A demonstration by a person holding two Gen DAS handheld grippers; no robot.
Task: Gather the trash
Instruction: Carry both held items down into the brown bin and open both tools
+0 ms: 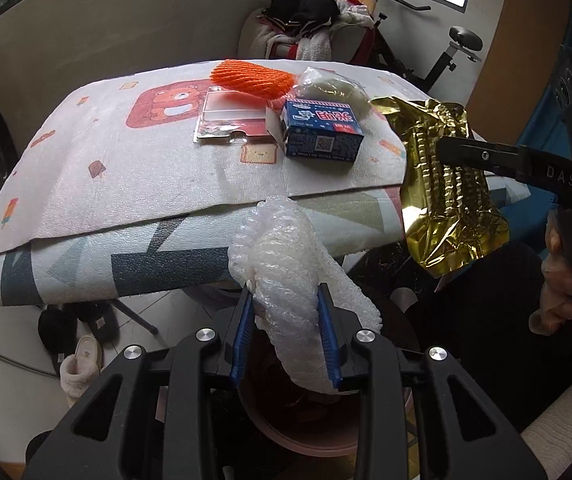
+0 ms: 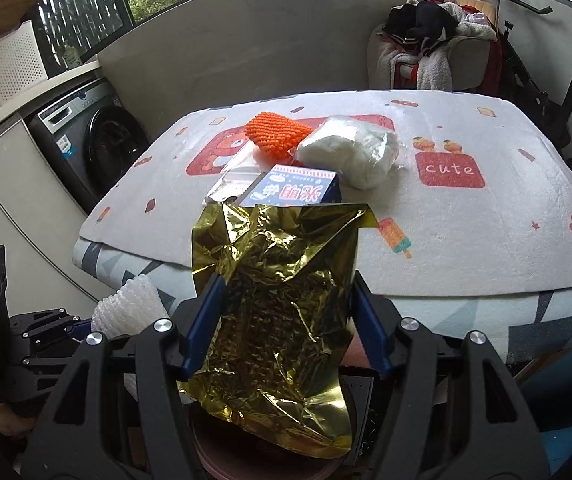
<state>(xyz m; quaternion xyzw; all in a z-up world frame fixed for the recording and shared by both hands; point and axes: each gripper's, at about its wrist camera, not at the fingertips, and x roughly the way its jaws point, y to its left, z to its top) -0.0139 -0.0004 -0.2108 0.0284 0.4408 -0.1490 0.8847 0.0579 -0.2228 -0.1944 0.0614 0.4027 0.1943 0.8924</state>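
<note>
Two tools clamp trash above a bin (image 1: 306, 446): left (image 1: 288, 312) foam netting (image 1: 286, 264), right (image 2: 286, 300) gold foil bag (image 2: 277, 300).

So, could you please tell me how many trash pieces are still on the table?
4: orange net, white bag, blue box, clear blister pack, clustered mid-table. Others may be hidden.

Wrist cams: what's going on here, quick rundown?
A person is clearing trash with two handheld grippers. The left gripper is clamped on a white foam net, the right gripper on a crumpled gold foil bag. Both are held off the table edge, over a brownish bin below. On the table cover remain an orange foam net, a white plastic bag, a blue carton and a clear blister pack.
</note>
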